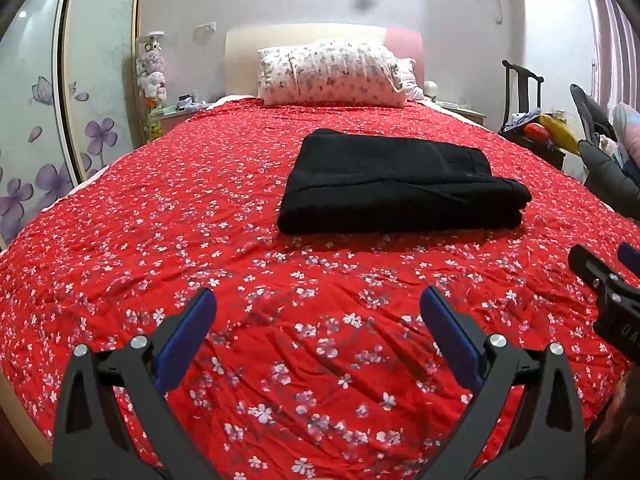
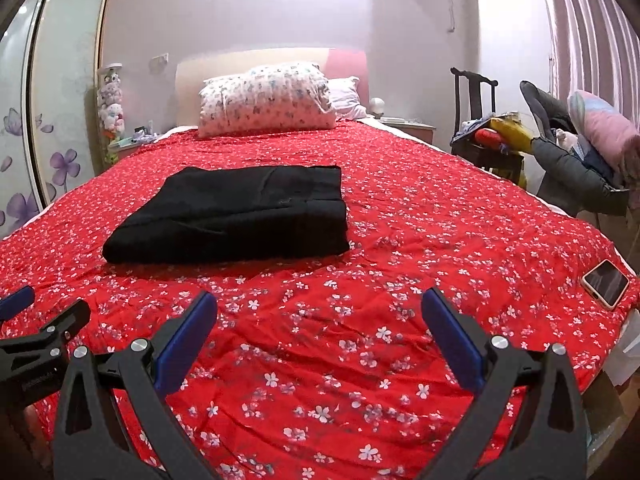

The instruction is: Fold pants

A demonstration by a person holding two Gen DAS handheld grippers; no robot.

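Black pants [image 1: 400,184] lie folded into a thick rectangle on the red flowered bedspread [image 1: 160,240], in the middle of the bed. In the right wrist view the same pants [image 2: 236,214] sit to the left of centre. My left gripper [image 1: 318,300] hovers over the foot of the bed, open, with nothing between its blue pads, well short of the pants. My right gripper [image 2: 320,300] is likewise open and empty, nearer the bed's right side. The right gripper's black tip [image 1: 600,280] shows at the right edge of the left wrist view, and the left gripper's tip [image 2: 48,328] shows at the left of the right wrist view.
A flowered pillow [image 1: 332,72] rests against the headboard. A phone [image 2: 605,283] lies near the bed's right edge. A dark chair [image 2: 480,128] piled with things and a heap of clothes [image 2: 580,160] stand to the right. A wardrobe with purple flowers [image 1: 48,140] is on the left.
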